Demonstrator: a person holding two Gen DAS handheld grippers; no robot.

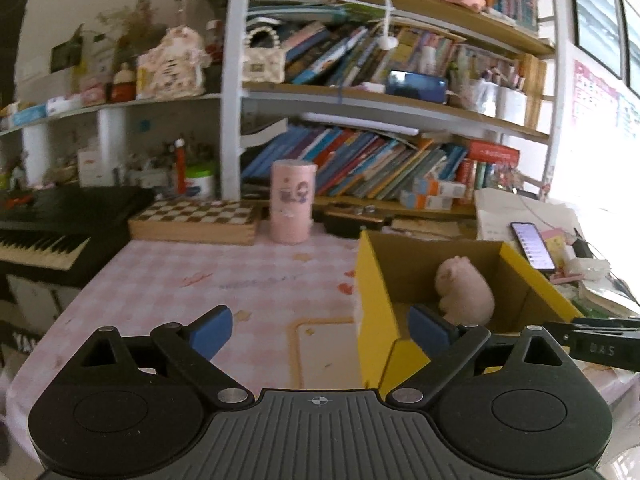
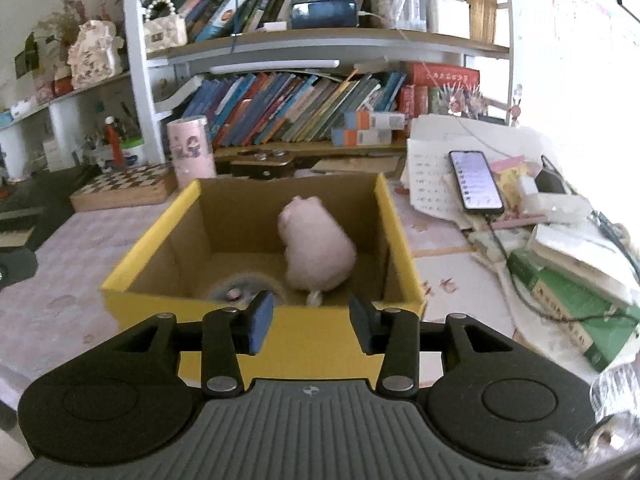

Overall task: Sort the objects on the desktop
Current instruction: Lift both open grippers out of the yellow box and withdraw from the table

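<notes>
1. Pink checked tablecloth [image 1: 168, 280] covers the desk; crowded bookshelves [image 2: 296, 104] stand behind it.
2. A yellow cardboard box [image 2: 256, 344] holds a pink plush toy [image 2: 316, 248].
3. Left gripper [image 1: 320, 330] gapes wide, empty, left of the box.
4. Right gripper [image 2: 312, 318] is open, empty, at the box's near wall.
5. A lit phone [image 2: 475, 181] lies far right.

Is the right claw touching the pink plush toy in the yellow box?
Apart. The right wrist view shows the open right claw empty at the box's near wall, the pink plush toy farther inside.
</notes>
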